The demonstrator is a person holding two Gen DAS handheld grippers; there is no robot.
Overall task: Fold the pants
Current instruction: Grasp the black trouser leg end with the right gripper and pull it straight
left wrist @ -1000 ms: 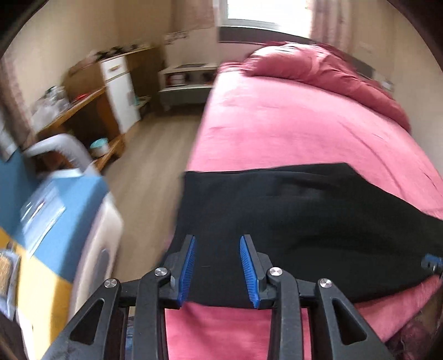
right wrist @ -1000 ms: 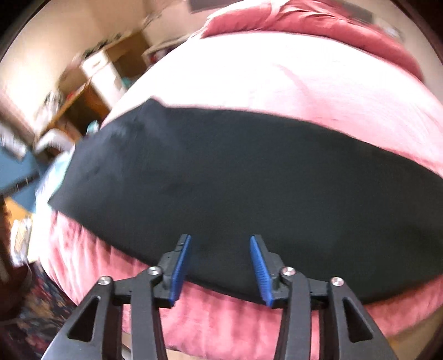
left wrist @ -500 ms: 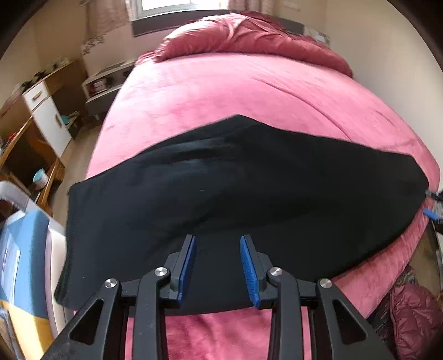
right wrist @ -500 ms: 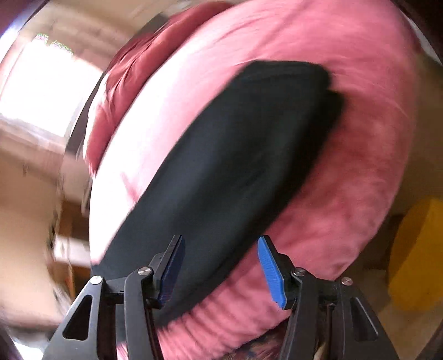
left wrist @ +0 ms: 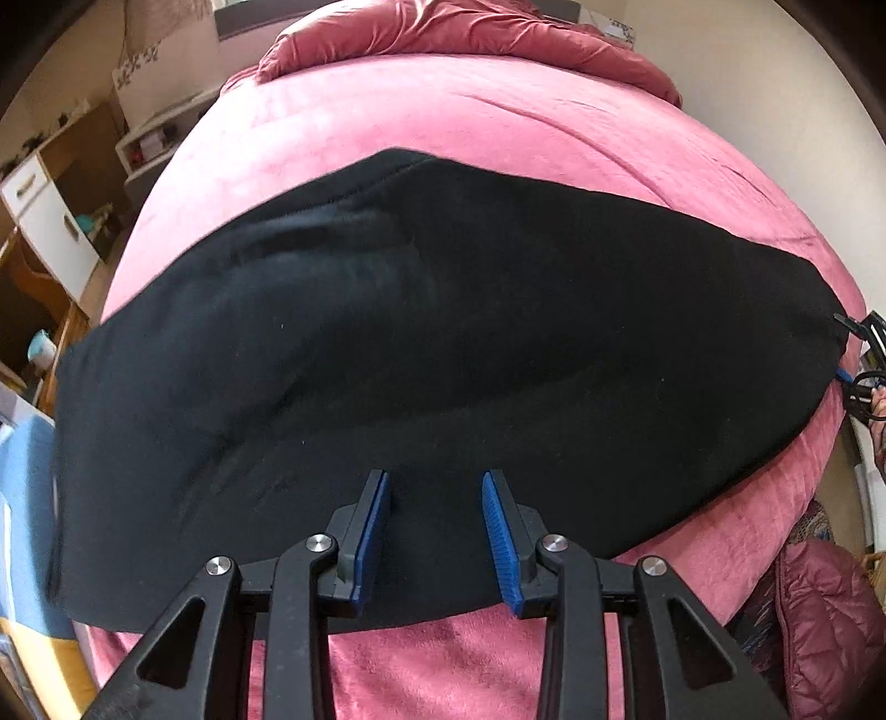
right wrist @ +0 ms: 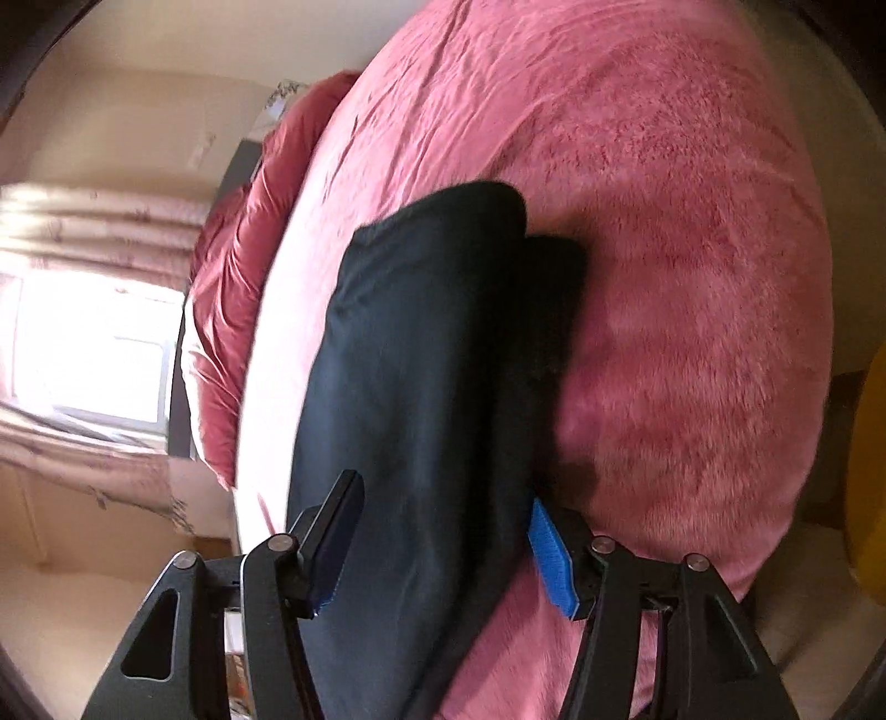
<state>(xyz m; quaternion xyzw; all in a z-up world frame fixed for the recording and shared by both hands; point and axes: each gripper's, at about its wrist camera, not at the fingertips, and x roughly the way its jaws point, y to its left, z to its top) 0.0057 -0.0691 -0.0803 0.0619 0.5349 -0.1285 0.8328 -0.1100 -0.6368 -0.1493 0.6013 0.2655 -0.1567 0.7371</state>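
Note:
Black pants lie flat across a pink bed, folded lengthwise, one end at the left bed edge and the narrow end at the right. My left gripper is open and empty above the pants' near edge at mid-length. My right gripper is open at the narrow end of the pants, its jaws on either side of the fabric end without closing on it. It also shows at the far right of the left wrist view.
A rumpled pink duvet lies at the head of the bed. A wooden desk with white drawers stands at the left. A blue and yellow object is at the near left. A dark red jacket lies at the lower right.
My left gripper rose and swung right from the bed's left edge to over the pants' middle. My right gripper moved to the narrow end of the pants and rolled sideways.

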